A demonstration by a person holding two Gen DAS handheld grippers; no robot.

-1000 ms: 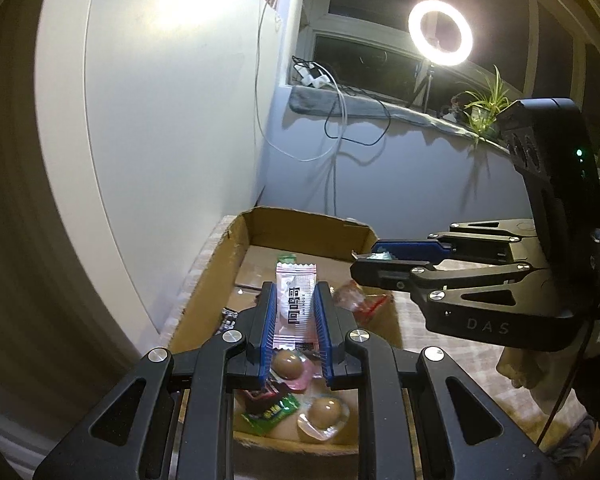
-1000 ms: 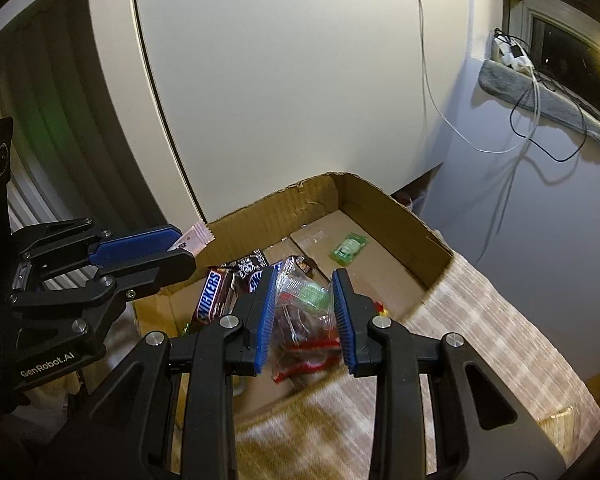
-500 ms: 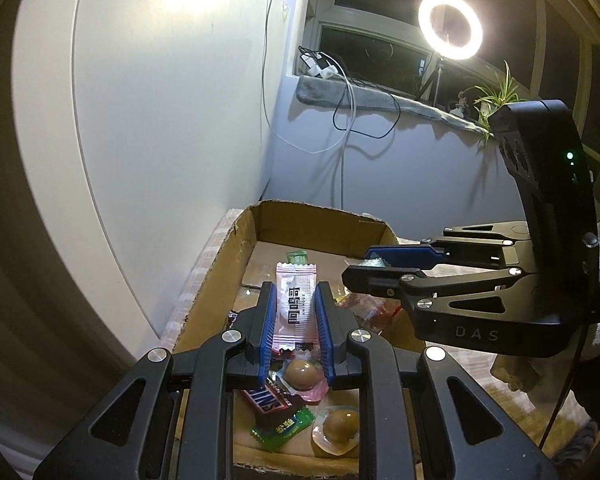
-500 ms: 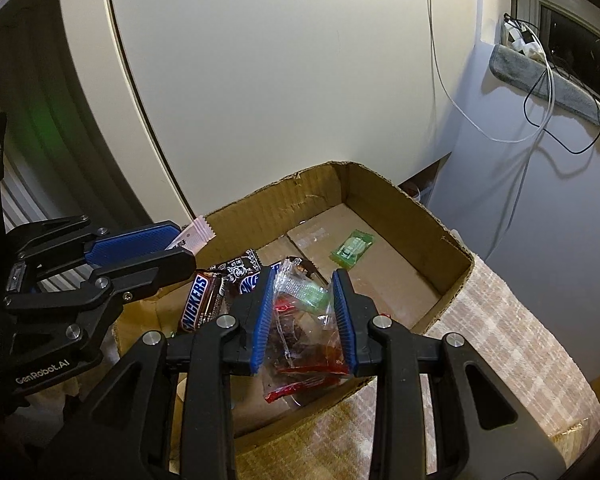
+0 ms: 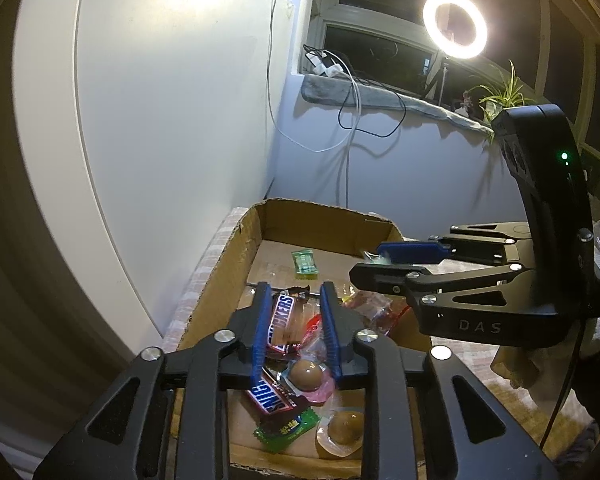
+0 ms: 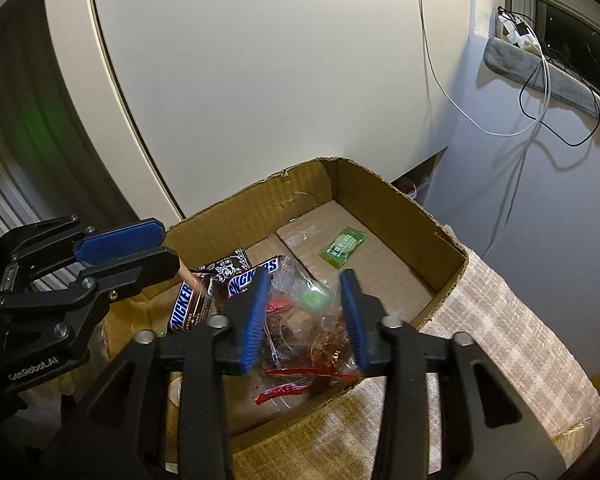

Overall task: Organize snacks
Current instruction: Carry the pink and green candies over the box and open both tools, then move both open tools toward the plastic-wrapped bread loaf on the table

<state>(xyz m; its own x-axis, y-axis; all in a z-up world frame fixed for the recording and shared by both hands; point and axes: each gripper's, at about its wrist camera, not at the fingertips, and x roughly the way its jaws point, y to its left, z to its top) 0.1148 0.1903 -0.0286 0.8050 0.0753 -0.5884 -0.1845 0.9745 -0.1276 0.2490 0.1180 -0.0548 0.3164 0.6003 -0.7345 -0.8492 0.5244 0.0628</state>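
Note:
An open cardboard box point(image 5: 328, 224) point(image 6: 260, 208) holds snacks: two Snickers bars point(image 5: 280, 318) point(image 6: 186, 306), jelly cups point(image 5: 306, 374), and a green packet point(image 5: 305, 264) point(image 6: 342, 246) on the far floor. My left gripper point(image 5: 294, 292) point(image 6: 164, 246) hangs over the near end, its jaws opening. A blurred pink packet point(image 5: 300, 320) drops free between them. My right gripper point(image 6: 304, 280) point(image 5: 368, 260) is over the box's right side, its jaws opening too. A clear bag of red and green sweets point(image 6: 308, 320) sits loose between its pads.
The box stands on a checked cloth point(image 6: 500, 320) against a white wall panel point(image 6: 260, 60). Cables point(image 5: 352, 120) hang from a windowsill behind it. A ring light point(image 5: 455, 25) and a plant point(image 5: 500, 96) are at the back right.
Both pairs of jaws have spread apart. The pink packet that stood upright in the left jaws has slipped out and down. The clear bag has gone slack between the right pads.

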